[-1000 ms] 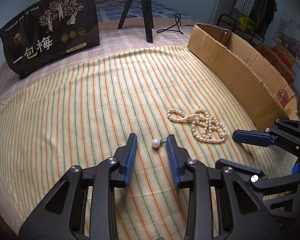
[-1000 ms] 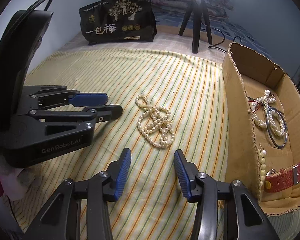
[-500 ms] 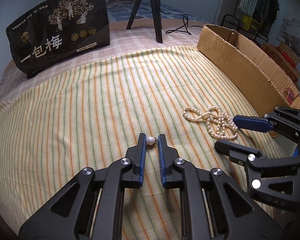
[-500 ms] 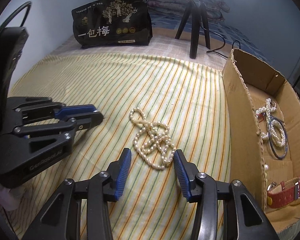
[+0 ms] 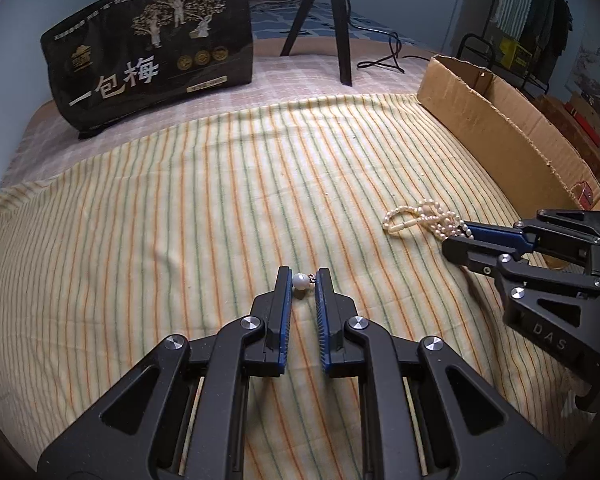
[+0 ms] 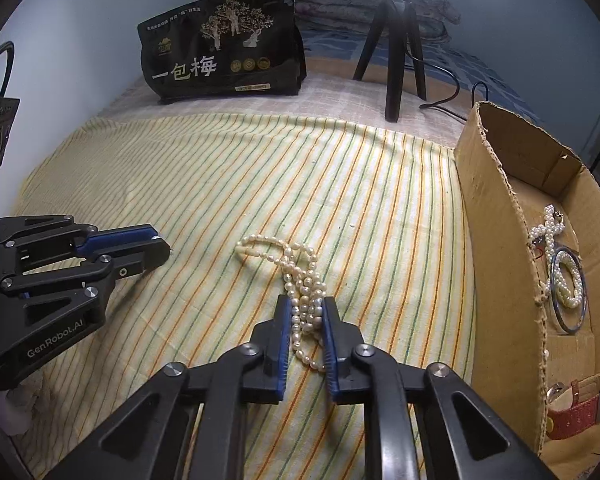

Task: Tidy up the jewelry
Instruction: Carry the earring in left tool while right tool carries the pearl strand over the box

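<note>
A single pearl earring point(image 5: 300, 281) lies on the striped cloth point(image 5: 180, 220), pinched between the blue pads of my left gripper point(image 5: 303, 276), which is shut on it. To its right lies a tangled pearl necklace point(image 6: 296, 256); my right gripper point(image 6: 306, 304) has its jaws closing on the near end of the strands, pads pressing the pearls. In the left wrist view the necklace point(image 5: 416, 218) shows partly behind the right gripper point(image 5: 458, 236). In the right wrist view the left gripper point(image 6: 156, 242) sits low at the left.
A cardboard box point(image 6: 496, 216) stands along the right edge, holding a pearl bracelet with a bangle point(image 6: 568, 288) and a red watch point(image 6: 580, 404). A black printed bag point(image 5: 152, 60) and a tripod point(image 5: 332, 20) stand at the back.
The left gripper closed on the pearl earring. The right gripper moved forward over the necklace and its jaws closed on the strands.
</note>
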Action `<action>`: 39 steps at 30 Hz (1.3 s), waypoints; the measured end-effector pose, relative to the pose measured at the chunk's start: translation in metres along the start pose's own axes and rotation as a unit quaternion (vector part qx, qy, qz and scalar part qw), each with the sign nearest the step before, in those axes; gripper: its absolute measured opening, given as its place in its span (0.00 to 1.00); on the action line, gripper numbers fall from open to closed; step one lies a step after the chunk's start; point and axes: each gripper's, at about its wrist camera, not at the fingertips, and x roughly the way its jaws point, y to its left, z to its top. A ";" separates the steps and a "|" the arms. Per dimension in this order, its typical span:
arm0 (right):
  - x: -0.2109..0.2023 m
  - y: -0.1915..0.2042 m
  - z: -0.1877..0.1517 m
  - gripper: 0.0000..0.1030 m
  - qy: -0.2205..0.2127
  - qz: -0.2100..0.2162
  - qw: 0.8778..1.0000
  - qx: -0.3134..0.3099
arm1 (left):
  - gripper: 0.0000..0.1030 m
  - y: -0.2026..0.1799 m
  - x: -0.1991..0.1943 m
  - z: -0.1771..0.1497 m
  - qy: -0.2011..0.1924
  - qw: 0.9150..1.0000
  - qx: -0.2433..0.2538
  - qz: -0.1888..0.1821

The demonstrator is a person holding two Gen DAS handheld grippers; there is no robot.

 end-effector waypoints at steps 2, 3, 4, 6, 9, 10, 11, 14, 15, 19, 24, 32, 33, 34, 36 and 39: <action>-0.004 0.000 -0.001 0.05 -0.001 0.006 1.000 0.002 | 0.10 0.002 -0.003 -0.001 0.000 1.000 -0.006 0.000; -0.007 0.000 -0.002 0.05 -0.002 0.010 1.000 0.003 | 0.10 0.003 -0.005 -0.002 0.000 1.000 -0.009 -0.001; -0.009 0.001 -0.003 0.05 -0.003 0.014 1.000 0.004 | 0.10 0.004 -0.007 -0.002 0.001 1.000 -0.012 -0.002; -0.015 0.002 -0.005 0.05 -0.005 0.020 1.000 0.004 | 0.10 0.006 -0.012 -0.004 0.000 1.000 -0.020 -0.004; -0.027 0.004 -0.007 0.05 -0.013 0.028 1.000 0.004 | 0.10 0.007 -0.021 -0.006 -0.003 1.000 -0.028 -0.006; -0.033 0.004 -0.007 0.05 -0.017 0.030 0.999 0.005 | 0.10 0.007 -0.023 -0.006 -0.004 1.000 -0.029 -0.006; -0.039 0.003 -0.008 0.05 -0.021 0.032 0.999 0.006 | 0.10 0.007 -0.027 -0.007 -0.006 1.000 -0.030 -0.004; -0.057 0.002 -0.008 0.05 -0.033 0.037 0.999 0.009 | 0.10 0.004 -0.039 -0.007 -0.012 0.999 -0.029 -0.003; -0.062 0.001 -0.008 0.05 -0.037 0.038 0.999 0.010 | 0.10 0.003 -0.043 -0.007 -0.015 0.999 -0.029 -0.004; -0.087 -0.002 -0.010 0.05 -0.051 0.040 0.998 0.012 | 0.10 -0.004 -0.061 -0.007 -0.026 0.999 -0.026 -0.006; -0.119 -0.008 -0.012 0.05 -0.069 0.040 0.997 0.011 | 0.10 -0.016 -0.083 -0.005 -0.040 0.999 -0.019 -0.011; -0.169 -0.023 -0.016 0.05 -0.101 0.033 0.994 0.015 | 0.10 -0.032 -0.108 0.002 -0.057 0.998 -0.010 -0.020; -0.174 -0.025 -0.016 0.05 -0.104 0.032 0.994 0.015 | 0.10 -0.035 -0.111 0.002 -0.058 0.998 -0.008 -0.020; -0.179 -0.027 -0.017 0.05 -0.107 0.031 0.994 0.016 | 0.10 -0.037 -0.113 0.003 -0.060 0.998 -0.006 -0.021; -0.188 -0.034 -0.018 0.05 -0.112 0.028 0.993 0.018 | 0.10 -0.043 -0.118 0.006 -0.062 0.998 -0.003 -0.024; -0.200 -0.045 -0.020 0.05 -0.118 0.022 0.993 0.023 | 0.10 -0.051 -0.123 0.010 -0.068 0.997 0.002 -0.029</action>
